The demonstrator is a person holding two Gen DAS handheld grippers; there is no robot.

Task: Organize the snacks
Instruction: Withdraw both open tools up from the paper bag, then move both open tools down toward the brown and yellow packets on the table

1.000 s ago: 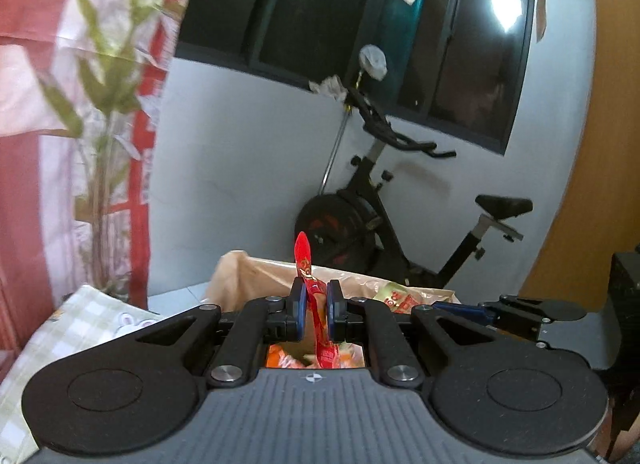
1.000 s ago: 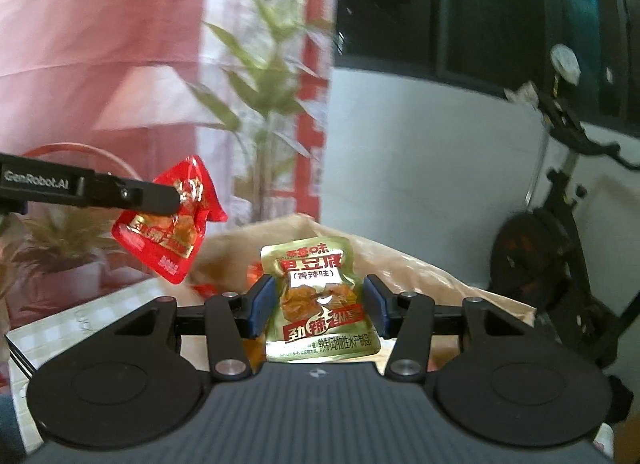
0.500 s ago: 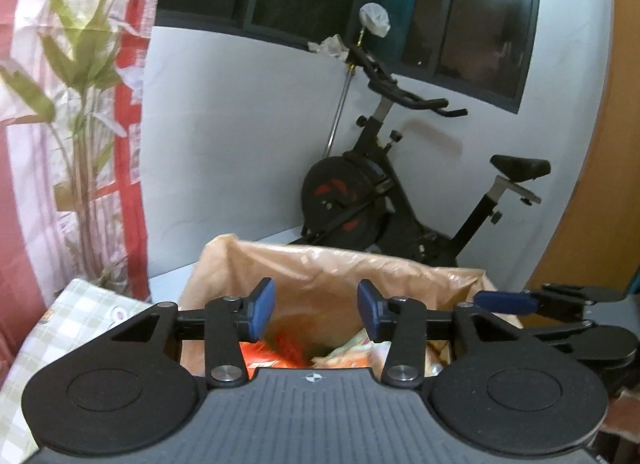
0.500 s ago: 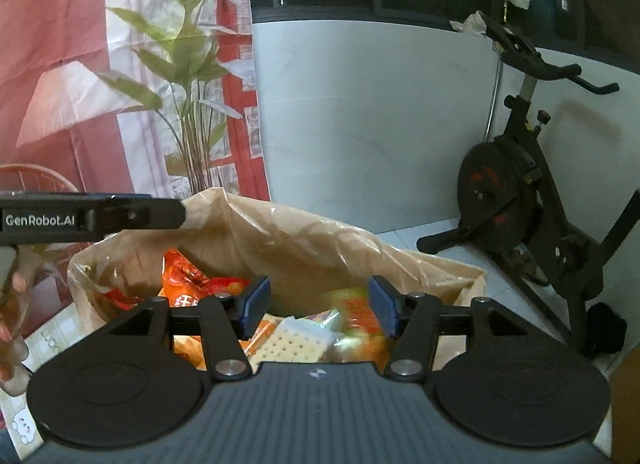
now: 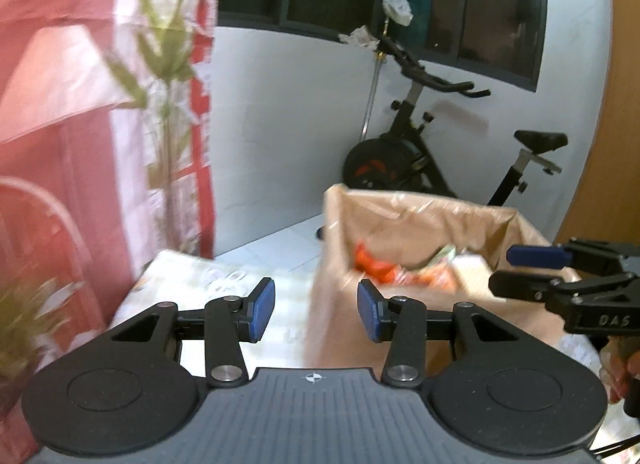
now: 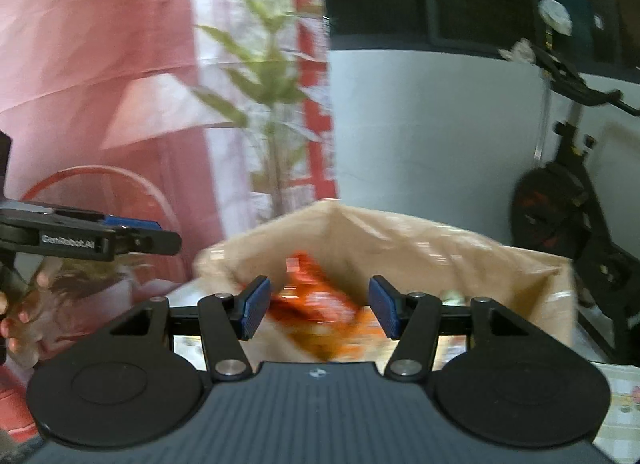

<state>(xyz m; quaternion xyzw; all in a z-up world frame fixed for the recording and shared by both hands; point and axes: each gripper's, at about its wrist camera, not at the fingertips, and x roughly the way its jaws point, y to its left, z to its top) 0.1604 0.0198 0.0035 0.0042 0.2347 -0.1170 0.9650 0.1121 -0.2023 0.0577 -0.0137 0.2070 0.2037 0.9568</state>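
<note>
A tan plastic bag (image 5: 420,220) stands open on the table, with red and orange snack packets (image 5: 376,268) inside. It also shows in the right wrist view (image 6: 420,240) with blurred orange packets (image 6: 320,304) in it. My left gripper (image 5: 316,310) is open and empty, left of the bag's near corner. My right gripper (image 6: 318,308) is open and empty, in front of the bag's mouth. The right gripper also shows at the right edge of the left wrist view (image 5: 560,284), and the left gripper at the left edge of the right wrist view (image 6: 92,240).
A checked tablecloth (image 5: 208,276) covers the table left of the bag. A pink and red curtain (image 5: 80,104) with a green plant (image 5: 168,76) hangs at the left. An exercise bike (image 5: 420,152) stands behind the bag by the white wall.
Both grippers opened and dropped their packets, a red one from the left and a gold one from the right, into the bag. Since then the left gripper has swung left.
</note>
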